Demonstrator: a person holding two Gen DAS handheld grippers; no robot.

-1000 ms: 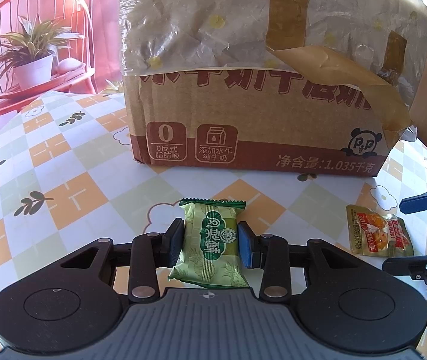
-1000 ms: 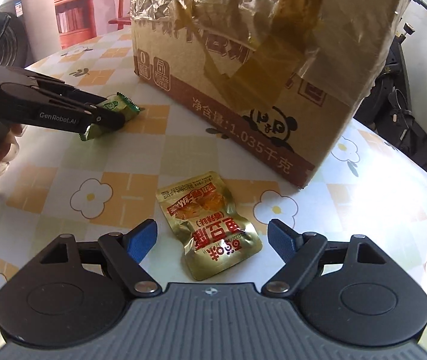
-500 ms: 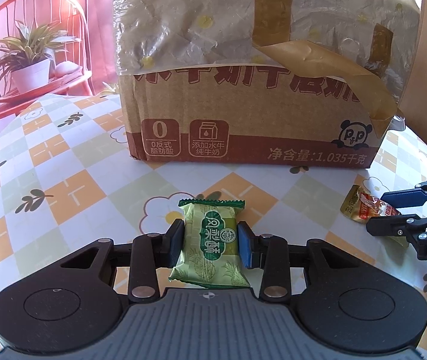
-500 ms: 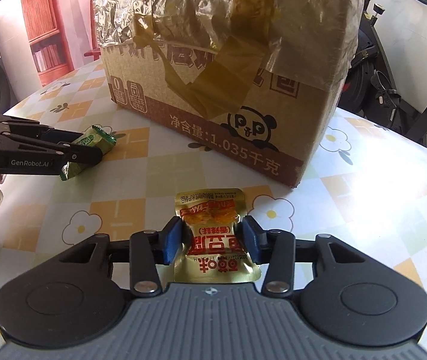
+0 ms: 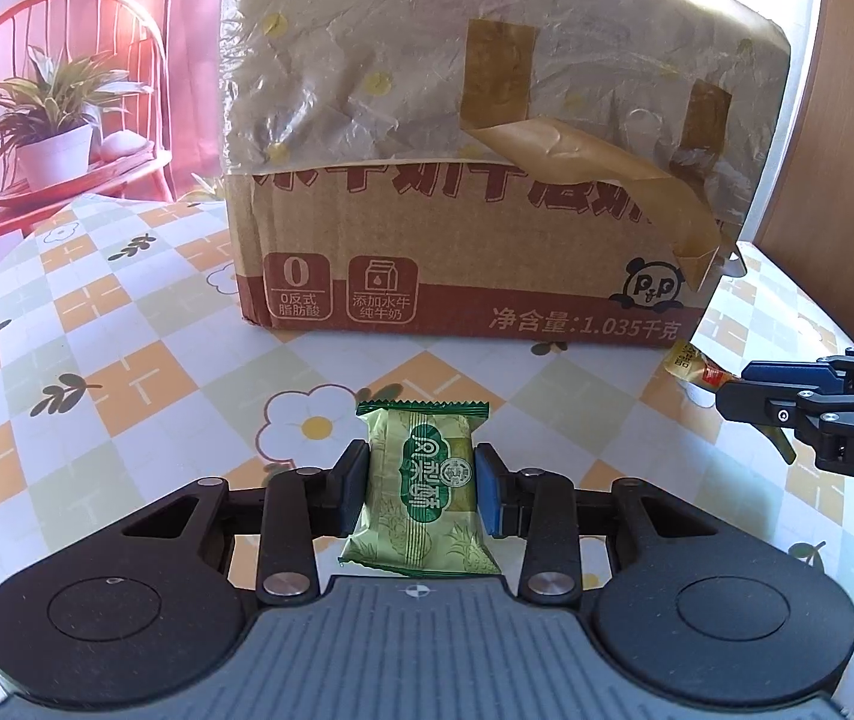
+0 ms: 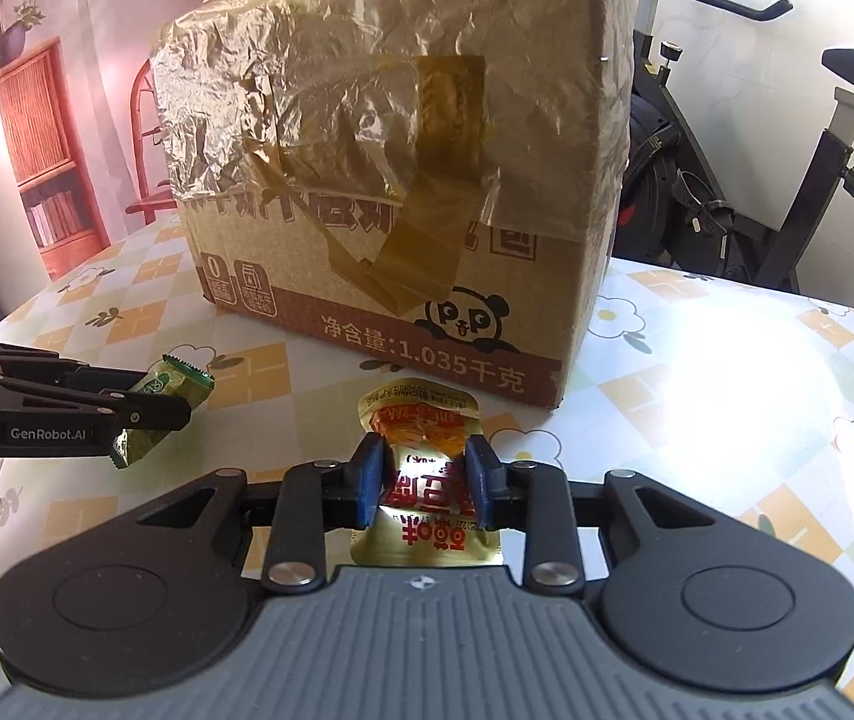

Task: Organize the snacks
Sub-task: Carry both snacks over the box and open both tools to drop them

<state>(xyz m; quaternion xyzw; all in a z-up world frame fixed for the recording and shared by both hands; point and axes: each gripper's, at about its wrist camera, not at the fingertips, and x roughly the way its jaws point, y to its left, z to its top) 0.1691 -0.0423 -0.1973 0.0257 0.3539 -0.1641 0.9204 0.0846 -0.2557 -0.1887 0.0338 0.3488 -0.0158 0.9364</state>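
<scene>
Green packet [image 5: 420, 486] was pinched in the left tongs [image 5: 420, 483], gold pouch [image 6: 427, 480] in the right tongs [image 6: 427, 477]; both were held lengthwise, the box [image 5: 457, 276] straight ahead.

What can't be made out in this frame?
- Box interior: both views, hidden by taped plastic and its walls.
- Gold packet lettering: right view, washed out by glare.
- Gold packet: left view, mostly behind the right gripper.
</scene>
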